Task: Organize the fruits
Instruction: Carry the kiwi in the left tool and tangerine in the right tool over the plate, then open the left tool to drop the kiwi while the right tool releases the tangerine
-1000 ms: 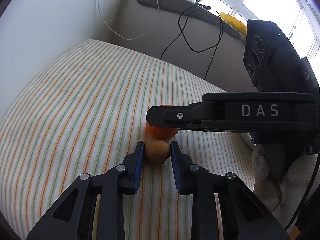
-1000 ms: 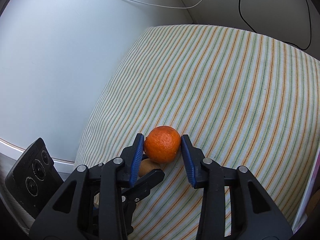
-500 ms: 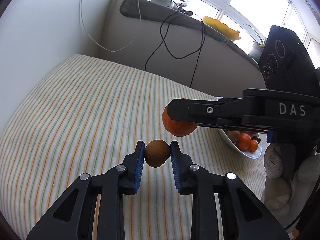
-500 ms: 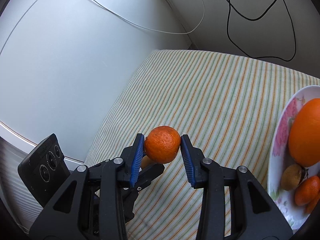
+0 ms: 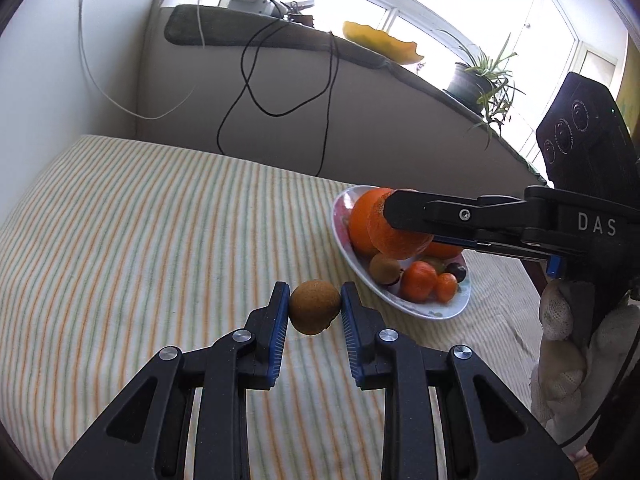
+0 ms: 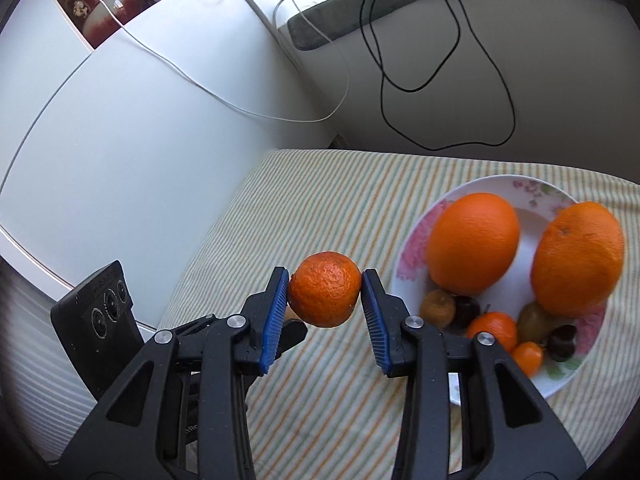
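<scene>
While plate (image 6: 486, 184) holds oranges, small fruits | left claw (image 5: 315, 312) grips kiwi (image 5: 315, 307) — right claw (image 6: 325, 295) grips tangerine (image 6: 325, 294)

I count two grippers, the left gripper (image 5: 315, 306) and the right gripper (image 6: 325, 295), each pinching one fruit: one brown kiwi (image 5: 314, 306) and one mandarin (image 6: 324, 294). One plate (image 6: 502, 185) to the right holds two big oranges (image 6: 473, 243), two small mandarins (image 6: 493, 330), two brownish fruits (image 6: 437, 307) and two dark ones (image 6: 563, 342). Far back hang one white cable (image 6: 224, 98) and one black cable (image 6: 448, 80).
</scene>
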`<state>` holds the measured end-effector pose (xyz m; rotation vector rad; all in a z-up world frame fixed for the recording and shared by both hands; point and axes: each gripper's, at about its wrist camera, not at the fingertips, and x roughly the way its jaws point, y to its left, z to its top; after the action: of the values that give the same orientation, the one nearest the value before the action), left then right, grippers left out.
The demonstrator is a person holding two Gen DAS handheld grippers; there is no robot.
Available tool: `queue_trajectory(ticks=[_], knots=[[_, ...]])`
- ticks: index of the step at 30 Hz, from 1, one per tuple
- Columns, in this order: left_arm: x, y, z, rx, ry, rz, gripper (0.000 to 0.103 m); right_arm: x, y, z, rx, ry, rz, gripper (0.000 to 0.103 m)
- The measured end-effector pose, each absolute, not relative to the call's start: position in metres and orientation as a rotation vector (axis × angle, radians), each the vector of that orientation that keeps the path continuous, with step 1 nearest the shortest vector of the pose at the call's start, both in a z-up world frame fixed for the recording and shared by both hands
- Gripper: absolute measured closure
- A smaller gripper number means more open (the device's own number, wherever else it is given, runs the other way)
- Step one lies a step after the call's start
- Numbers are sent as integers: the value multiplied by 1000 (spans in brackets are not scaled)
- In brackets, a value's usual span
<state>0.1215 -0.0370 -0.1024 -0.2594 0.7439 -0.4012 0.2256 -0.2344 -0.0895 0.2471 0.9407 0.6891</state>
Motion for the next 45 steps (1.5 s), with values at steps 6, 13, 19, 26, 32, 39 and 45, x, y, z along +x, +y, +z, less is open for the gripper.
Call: queue_trajectory(ticks=[6,13,19,26,32,39,45], knots=[[124,-72,-96,-238,736,-458,79,229,-270,-97,245,934,596,64],[130,-108,-95,-201,740,-508,79,227,-292,-97,204,915,524,64],[132,-128,-94,-166,731,-531,79,228,-301,-96,183,902,487,64],[131,-142,-89,-124,700,-542,67,231,-303,-95,192,897,464,57],[125,-139,-81,-120,673,-527,58,221,-304,-82,172,838,455,38],[115,-133,-76,-126,661,-517,58,208,-308,-74,181,819,455,38],[104,-122,-73,-137,656,-503,50,193,-316,-68,187,794,442,38]])
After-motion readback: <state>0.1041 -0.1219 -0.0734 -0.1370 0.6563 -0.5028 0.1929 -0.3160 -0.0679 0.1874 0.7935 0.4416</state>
